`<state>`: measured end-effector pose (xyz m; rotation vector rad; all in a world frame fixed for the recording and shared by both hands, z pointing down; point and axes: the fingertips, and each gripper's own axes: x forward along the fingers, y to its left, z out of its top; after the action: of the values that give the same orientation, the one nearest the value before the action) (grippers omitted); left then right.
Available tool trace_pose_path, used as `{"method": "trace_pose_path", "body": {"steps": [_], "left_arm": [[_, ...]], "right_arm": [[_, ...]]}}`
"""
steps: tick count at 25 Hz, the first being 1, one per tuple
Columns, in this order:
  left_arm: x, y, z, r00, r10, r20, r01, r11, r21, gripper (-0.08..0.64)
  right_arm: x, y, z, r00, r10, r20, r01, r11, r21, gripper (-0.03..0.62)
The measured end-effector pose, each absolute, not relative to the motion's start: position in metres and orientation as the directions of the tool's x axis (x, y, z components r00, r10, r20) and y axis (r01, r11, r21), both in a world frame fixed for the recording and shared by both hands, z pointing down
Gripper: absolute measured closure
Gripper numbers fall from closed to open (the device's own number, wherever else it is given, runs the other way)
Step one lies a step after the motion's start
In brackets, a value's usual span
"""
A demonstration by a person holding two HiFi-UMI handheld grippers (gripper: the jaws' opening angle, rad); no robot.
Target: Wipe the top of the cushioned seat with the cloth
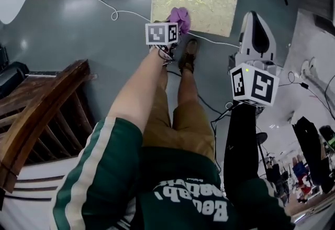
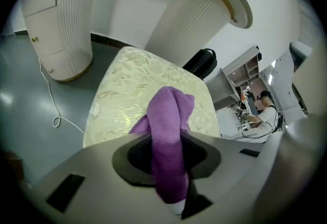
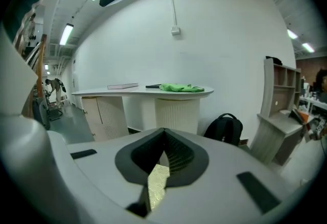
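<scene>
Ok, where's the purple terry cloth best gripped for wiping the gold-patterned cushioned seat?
By its bunched fold, coming down from above, as the left claw has it: the purple terry cloth is pinched between the jaws with a rounded wad sticking out past them toward the gold-patterned cushioned seat. That wad probably gives a soft pad, keeping the claw off the fabric.

Fuzzy purple cloth (image 2: 168,136), sheeny brocade cushioned seat (image 2: 127,95), glossy grey floor (image 1: 68,30), wooden frame (image 1: 49,100)
</scene>
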<state>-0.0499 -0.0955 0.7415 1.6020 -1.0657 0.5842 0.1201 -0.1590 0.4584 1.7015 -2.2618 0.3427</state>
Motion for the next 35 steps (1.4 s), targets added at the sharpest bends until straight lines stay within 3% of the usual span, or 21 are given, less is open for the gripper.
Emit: {"method": "trace_pose_path", "body": {"steps": [7, 12, 16, 20, 26, 35], "left_arm": [[-0.134, -0.093, 0.745, 0.38, -0.376, 0.845, -0.898, 0.068, 0.434, 0.433], [-0.202, -0.084, 0.755, 0.239, -0.335, 0.911, -0.947, 0.128, 0.295, 0.434], [-0.211, -0.079, 0.758, 0.245, -0.306, 0.92, -0.955, 0.089, 0.284, 0.436], [-0.208, -0.088, 0.743, 0.27, -0.355, 0.895, -0.943, 0.091, 0.32, 0.436], [-0.195, -0.128, 0.64, 0.3, -0.525, 0.797, -0.928, 0.034, 0.372, 0.436], [-0.173, -0.207, 0.414, 0.348, -0.768, 0.538, -0.928, -0.199, 0.316, 0.436]], "right_arm": [[0.083, -0.172, 0.458, -0.321, -0.874, 0.365, -0.94, 0.34, -0.014, 0.584], [0.067, -0.174, 0.458, -0.348, -0.863, 0.366, -0.929, 0.369, -0.014, 0.584], [0.066, -0.174, 0.463, -0.347, -0.862, 0.37, -0.93, 0.367, -0.018, 0.584], [0.061, -0.176, 0.46, -0.328, -0.864, 0.382, -0.938, 0.346, -0.021, 0.584], [0.062, -0.187, 0.406, -0.336, -0.877, 0.344, -0.932, 0.362, 0.013, 0.584], [0.052, -0.205, 0.296, -0.379, -0.899, 0.221, -0.916, 0.398, 0.048, 0.584]]}}
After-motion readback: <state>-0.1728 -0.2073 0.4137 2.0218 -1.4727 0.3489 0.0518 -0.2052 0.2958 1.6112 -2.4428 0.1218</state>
